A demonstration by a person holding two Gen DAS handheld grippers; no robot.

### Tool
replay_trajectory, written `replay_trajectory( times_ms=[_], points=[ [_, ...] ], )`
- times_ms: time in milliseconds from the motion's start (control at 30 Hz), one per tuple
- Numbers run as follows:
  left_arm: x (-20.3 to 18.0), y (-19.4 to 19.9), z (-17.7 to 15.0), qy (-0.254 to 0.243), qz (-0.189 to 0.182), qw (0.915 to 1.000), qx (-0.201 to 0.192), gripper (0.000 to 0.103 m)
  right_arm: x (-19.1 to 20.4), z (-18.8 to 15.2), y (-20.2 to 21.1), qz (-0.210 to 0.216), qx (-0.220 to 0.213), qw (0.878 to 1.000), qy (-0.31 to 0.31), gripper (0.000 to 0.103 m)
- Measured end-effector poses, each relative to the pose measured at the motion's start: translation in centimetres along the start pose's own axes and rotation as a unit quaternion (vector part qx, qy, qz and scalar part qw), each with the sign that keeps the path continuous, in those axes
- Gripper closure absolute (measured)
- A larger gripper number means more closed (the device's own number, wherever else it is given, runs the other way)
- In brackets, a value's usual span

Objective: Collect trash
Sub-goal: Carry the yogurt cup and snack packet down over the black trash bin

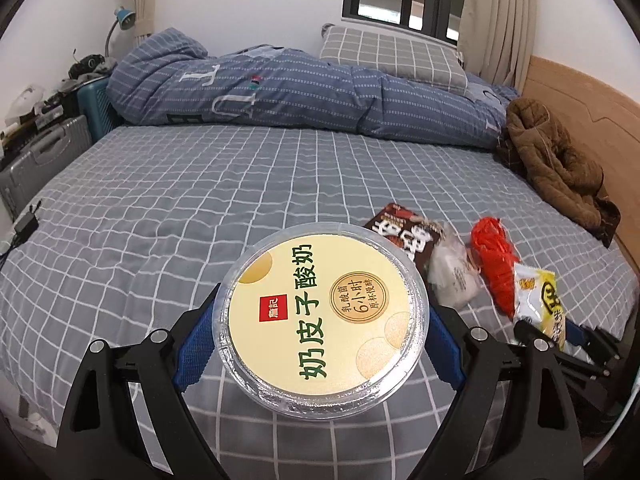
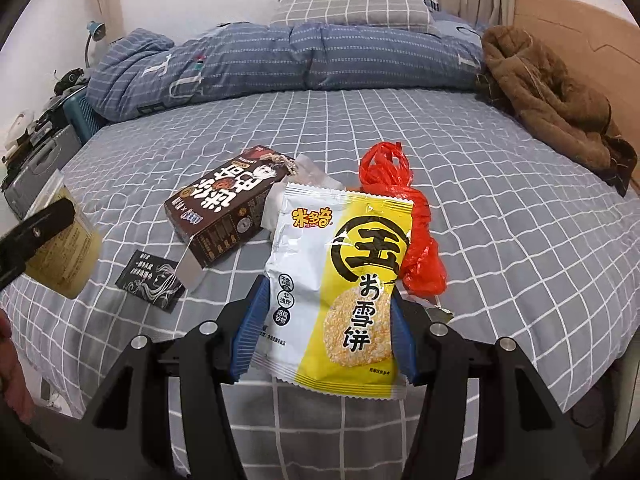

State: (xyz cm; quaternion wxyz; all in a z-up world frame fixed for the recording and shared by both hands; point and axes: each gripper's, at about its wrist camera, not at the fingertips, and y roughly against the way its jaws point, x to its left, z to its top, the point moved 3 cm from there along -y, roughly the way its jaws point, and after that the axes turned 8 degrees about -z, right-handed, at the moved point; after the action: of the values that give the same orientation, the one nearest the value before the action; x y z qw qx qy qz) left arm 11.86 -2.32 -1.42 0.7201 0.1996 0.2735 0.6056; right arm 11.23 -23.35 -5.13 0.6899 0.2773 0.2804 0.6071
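Observation:
My left gripper point(image 1: 320, 344) is shut on a round yogurt tub point(image 1: 320, 316) with a cream lid, held above the bed; its blue pads press both sides. My right gripper point(image 2: 324, 328) is shut on a white and yellow rice cracker packet point(image 2: 340, 280), also lifted off the sheet. On the bed lie a brown carton point(image 2: 228, 208), a red plastic bag point(image 2: 400, 208), a crumpled white wrapper point(image 1: 452, 272) and a small black sachet point(image 2: 150, 280). The tub point(image 2: 64, 248) and left gripper show at the right wrist view's left edge.
The bed has a grey checked sheet point(image 1: 200, 200). A rolled blue quilt point(image 1: 280, 92) and a pillow point(image 1: 388, 56) lie at the far side, a brown jacket point(image 1: 556, 164) by the wooden headboard point(image 1: 580, 100). Suitcases point(image 1: 44, 160) stand to the left of the bed.

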Motion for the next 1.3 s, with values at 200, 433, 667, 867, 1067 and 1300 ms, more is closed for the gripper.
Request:
replay_trajectory(
  times_ms=[200, 433, 667, 867, 1067, 1300],
  points=[
    [-0.6, 1.0, -1.6, -0.014, 0.003, 0.9999, 0.006, 0.017, -0.2, -1.0, 1.4, 0.003, -0.003, 1.000, 0.002, 0.050],
    [-0.1, 2.6, -2.5, -0.009, 0.007, 0.9999, 0.005, 0.017, -0.1, -2.1, 3.3, 0.005, -0.009, 1.000, 0.004, 0.049],
    [-0.4, 3.6, -4.0, -0.010, 0.003, 0.9999, 0.013, 0.017, 0.3, -3.4, 4.7, 0.012, -0.008, 1.000, 0.010, 0.050],
    [-1.1, 4.2, -5.8, -0.015, 0.000, 0.9996, 0.023, 0.017, 0.5, -4.3, 5.2, 0.013, -0.005, 1.000, 0.012, 0.050],
    [-1.0, 4.7, -7.5, -0.017, 0.005, 0.9993, 0.033, 0.017, 0.9, -5.4, 5.9, 0.018, -0.001, 1.000, 0.012, 0.050],
    [-0.5, 5.8, -9.2, -0.012, 0.010, 0.9991, 0.039, 0.017, 1.1, -6.8, 6.6, 0.025, 0.007, 1.000, 0.015, 0.050]
  ],
)
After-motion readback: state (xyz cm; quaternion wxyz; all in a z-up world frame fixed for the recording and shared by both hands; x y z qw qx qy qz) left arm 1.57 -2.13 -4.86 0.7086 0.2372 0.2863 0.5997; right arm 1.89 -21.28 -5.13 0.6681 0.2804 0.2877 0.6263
